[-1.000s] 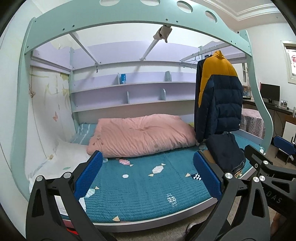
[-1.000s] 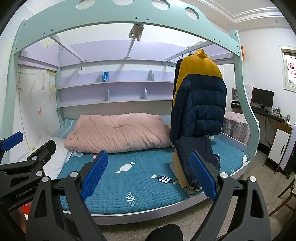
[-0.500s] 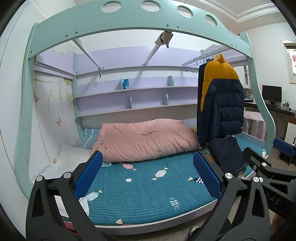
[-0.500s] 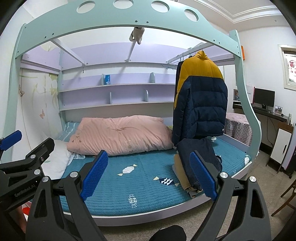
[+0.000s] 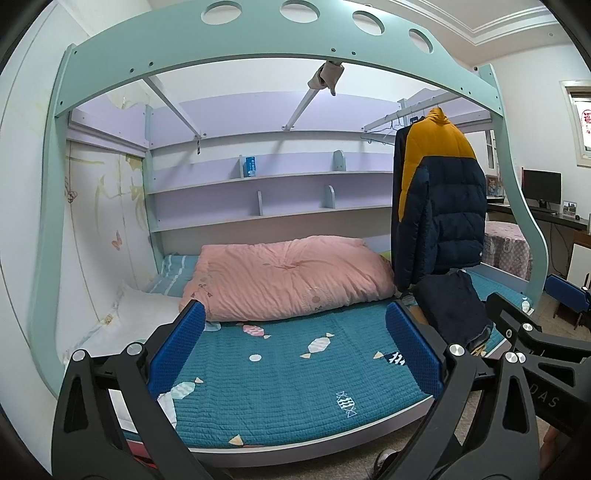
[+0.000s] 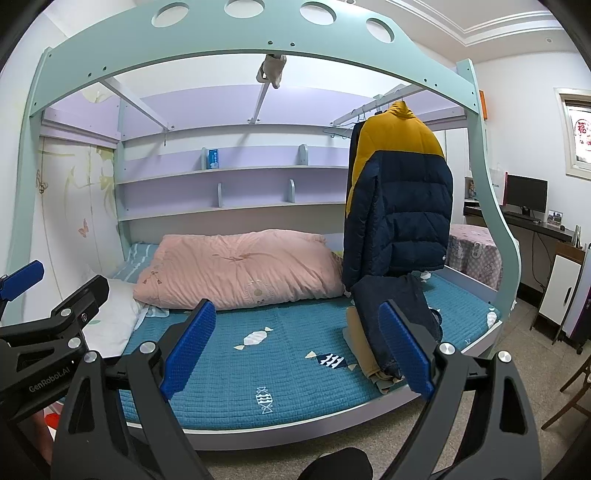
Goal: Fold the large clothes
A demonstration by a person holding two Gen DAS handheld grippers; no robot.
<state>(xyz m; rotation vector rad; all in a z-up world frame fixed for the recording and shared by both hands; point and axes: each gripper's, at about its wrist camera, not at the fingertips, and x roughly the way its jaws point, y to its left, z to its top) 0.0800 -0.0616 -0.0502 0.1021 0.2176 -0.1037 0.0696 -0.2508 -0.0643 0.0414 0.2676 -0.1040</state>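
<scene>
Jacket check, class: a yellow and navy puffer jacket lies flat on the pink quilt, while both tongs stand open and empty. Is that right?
Not quite. The jacket hangs from a rail by the bed's right end, above the folded clothes, not on the quilt; the right wrist view shows it. Both tongs, left and right, are open and empty.

1. We hold the left tongs [image 5: 294, 355] a little farther back from the bed [image 5: 280, 391] than a second ago: the frame's mint arch [image 5: 258, 40] sits lower in the left wrist view, and all four of its round holes show in full.
2. The left view swings slightly leftward, so the pink duvet [image 5: 291, 277] and the hanging jacket [image 5: 439, 206] lie farther right.
3. Through the right tongs [image 6: 297, 349] the same retreat shows: the arch [image 6: 258, 33] drops in the view, and more floor [image 6: 517, 402] appears beside the bed [image 6: 266, 376].
4. The jacket [image 6: 399, 206] and the folded dark clothes [image 6: 395, 310] look slightly smaller from the right wrist.
</scene>
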